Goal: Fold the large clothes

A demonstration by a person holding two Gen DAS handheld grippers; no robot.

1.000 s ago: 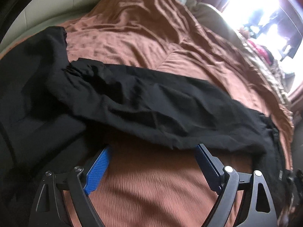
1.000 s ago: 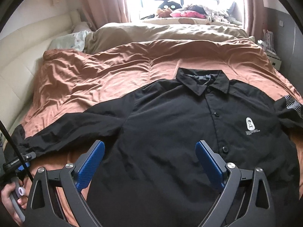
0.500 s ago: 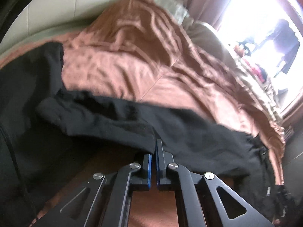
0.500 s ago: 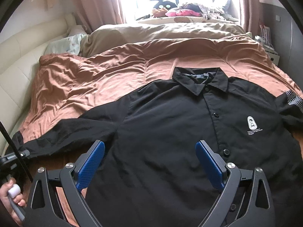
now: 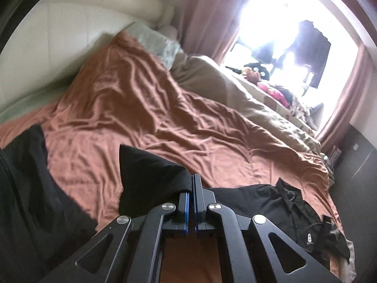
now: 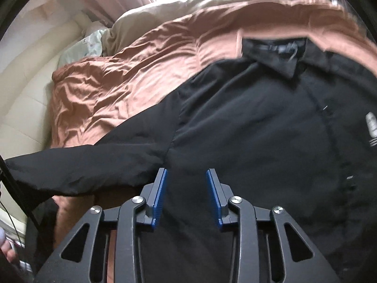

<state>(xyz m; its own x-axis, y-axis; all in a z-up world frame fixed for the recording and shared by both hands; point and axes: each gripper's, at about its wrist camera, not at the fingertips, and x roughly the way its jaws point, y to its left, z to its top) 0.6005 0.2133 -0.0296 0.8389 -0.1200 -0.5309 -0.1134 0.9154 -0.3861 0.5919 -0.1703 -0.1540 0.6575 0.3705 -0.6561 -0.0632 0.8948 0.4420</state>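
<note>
Now pinching the sleeve [image 5: 150, 176] of the black shirt [image 6: 247, 129] spread across the bed [image 5: 141, 108] with left fingers [image 5: 191, 195]; right fingers [image 6: 186, 195] hovering half-open over the armpit. Likely risking slippage, thin fabric barely clamped.

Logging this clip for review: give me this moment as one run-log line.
left gripper: shut on sleeve, lifted | right gripper: open, over black shirt by armpit | shirt flat on brown duvet
</note>
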